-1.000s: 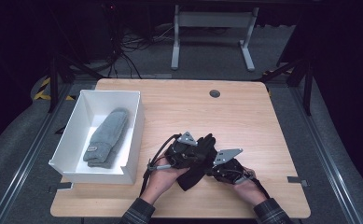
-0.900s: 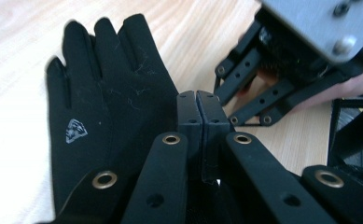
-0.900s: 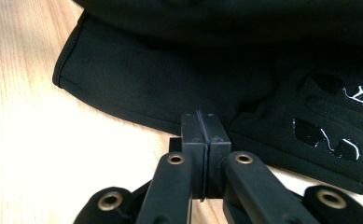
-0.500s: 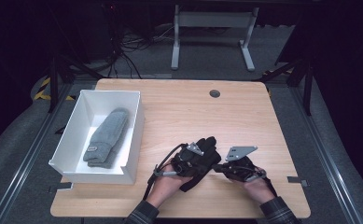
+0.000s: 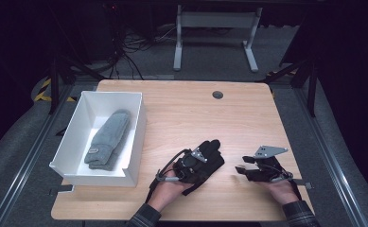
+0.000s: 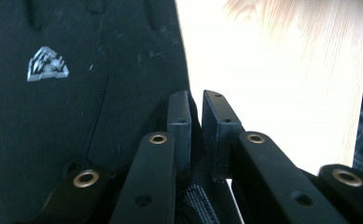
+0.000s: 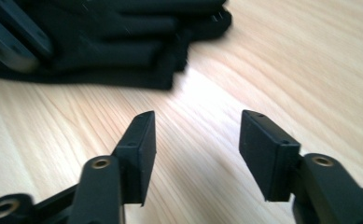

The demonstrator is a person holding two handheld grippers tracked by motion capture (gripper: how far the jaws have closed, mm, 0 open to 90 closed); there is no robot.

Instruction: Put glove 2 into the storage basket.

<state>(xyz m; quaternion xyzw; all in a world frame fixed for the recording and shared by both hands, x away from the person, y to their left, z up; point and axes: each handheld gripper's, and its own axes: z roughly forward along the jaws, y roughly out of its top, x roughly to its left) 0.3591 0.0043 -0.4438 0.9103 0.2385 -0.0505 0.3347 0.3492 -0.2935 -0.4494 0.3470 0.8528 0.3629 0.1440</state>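
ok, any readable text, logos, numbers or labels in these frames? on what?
No readable words or numbers.
Black fabric glove: small grey emblem, a jagged triangular shape with no letters I can make out.
Grey knitted mitten in the white rectangular box: small dark tag at the cuff, too small to read.
Yellow-and-black hazard stripes on the floor: a marking, no text.

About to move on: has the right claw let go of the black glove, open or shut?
Open. The right claw has just been opening; bare wood shows between its jaws, and the black glove lies apart on the table.
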